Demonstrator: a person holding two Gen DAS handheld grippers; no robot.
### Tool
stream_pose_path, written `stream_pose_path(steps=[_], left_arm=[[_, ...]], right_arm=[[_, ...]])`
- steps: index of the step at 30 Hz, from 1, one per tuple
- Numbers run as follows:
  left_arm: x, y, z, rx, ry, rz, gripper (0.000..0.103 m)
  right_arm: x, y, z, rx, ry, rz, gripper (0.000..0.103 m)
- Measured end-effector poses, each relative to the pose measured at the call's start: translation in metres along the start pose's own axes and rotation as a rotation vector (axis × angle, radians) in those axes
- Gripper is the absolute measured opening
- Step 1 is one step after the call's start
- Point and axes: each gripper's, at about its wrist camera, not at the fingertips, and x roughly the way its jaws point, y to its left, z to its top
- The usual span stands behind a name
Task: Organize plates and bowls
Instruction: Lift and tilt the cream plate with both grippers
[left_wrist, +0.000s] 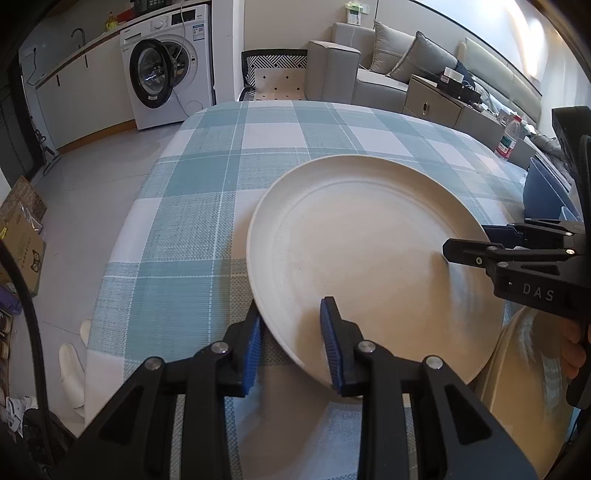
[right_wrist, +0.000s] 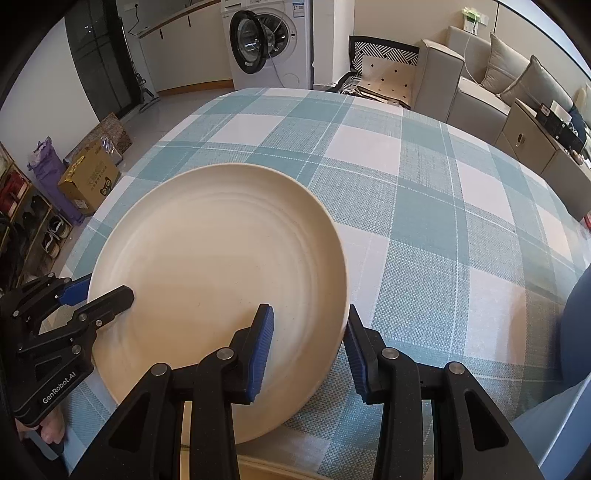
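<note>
A large cream plate (left_wrist: 365, 251) lies on the checked tablecloth, also in the right wrist view (right_wrist: 214, 269). My left gripper (left_wrist: 291, 343) is open, its fingers straddling the plate's near-left rim. My right gripper (right_wrist: 308, 350) is open, its fingers straddling the plate's right rim; it also shows in the left wrist view (left_wrist: 469, 243). The left gripper shows in the right wrist view (right_wrist: 99, 291) with one finger above and one below the rim. Whether any pad touches the plate is unclear.
A blue container (left_wrist: 546, 195) stands at the table's right side. A second cream dish (left_wrist: 524, 369) lies at the near right. The table (right_wrist: 424, 206) has a blue-and-white checked cloth. A washing machine (left_wrist: 170, 62), sofa (left_wrist: 388, 66) and floor boxes (right_wrist: 92, 177) surround it.
</note>
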Motion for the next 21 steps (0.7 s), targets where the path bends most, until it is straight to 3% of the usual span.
stream_pose_path(steps=[21], left_arm=[[-0.025,0.005,0.007,-0.030,-0.072,-0.005,0.029]], right_arm=[[-0.039,0.008,0.001,-0.027,-0.095,-0.005,0.039]])
